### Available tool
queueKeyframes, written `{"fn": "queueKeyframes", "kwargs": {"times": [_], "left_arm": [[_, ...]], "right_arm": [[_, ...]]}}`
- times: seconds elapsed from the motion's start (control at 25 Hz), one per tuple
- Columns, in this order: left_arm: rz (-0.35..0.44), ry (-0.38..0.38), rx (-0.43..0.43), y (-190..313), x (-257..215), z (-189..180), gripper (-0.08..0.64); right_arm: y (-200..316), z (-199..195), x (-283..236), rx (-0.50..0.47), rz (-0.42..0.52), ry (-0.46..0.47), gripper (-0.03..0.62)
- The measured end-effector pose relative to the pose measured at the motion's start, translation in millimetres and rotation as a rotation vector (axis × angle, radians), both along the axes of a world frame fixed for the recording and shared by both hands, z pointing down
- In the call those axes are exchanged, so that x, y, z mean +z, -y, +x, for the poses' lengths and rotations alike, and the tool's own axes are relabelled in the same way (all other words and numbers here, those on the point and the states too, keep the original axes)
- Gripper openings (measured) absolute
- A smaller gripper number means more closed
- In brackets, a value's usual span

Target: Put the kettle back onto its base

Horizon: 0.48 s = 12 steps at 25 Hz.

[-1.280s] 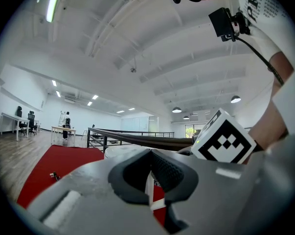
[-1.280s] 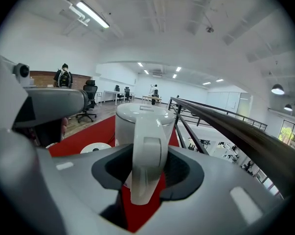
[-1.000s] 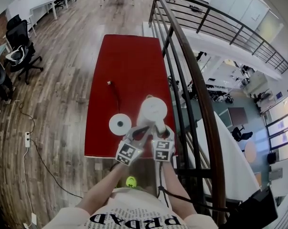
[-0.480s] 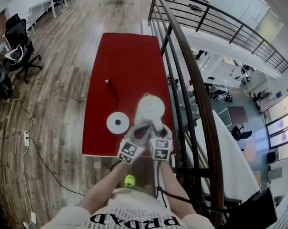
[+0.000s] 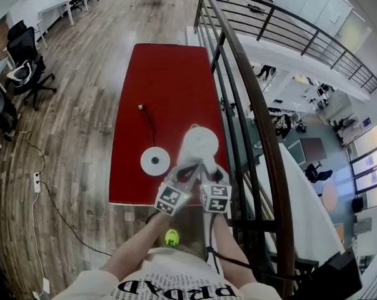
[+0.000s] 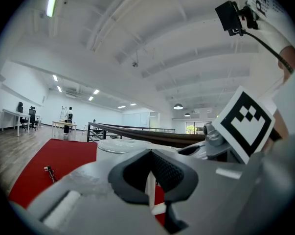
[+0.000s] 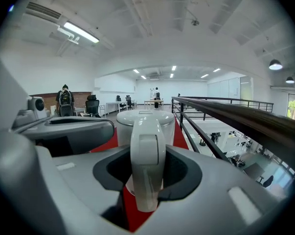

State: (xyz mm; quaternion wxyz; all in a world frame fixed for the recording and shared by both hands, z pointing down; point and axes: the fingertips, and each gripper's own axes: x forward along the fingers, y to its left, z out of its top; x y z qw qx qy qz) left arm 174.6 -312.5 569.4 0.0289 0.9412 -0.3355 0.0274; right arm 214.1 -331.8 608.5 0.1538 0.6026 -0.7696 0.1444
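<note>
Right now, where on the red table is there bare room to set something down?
Bare: the far half of the table, beyond the plug, and the strip left of the cord. Crowded: the near end, where base and kettle sit side by side and the right gripper has just been closing its jaws on the kettle's handle.

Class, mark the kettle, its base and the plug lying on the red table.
kettle (image 5: pixel 200 142): head view, on its lid.
base (image 5: pixel 155 160): head view, on its round top.
plug (image 5: pixel 140 107): head view, on its body.
</note>
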Motion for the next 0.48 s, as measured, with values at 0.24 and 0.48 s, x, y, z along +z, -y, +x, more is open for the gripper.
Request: {"fn": "queueKeyframes", "kwargs": {"times": [0.24, 0.48], "left_arm": [[0.007, -0.008, 0.009, -0.5, -5.6, 2.5, -0.009], [0.017, -0.007, 0.010, -0.2, -9.7, 2.7, -0.009]], "right_arm": [[2.7, 1.7, -7.8, 0.018, 0.009, 0.050, 0.144], [4.4, 8.5, -19.4, 0.045, 0.010, 0.099, 0.143]]}}
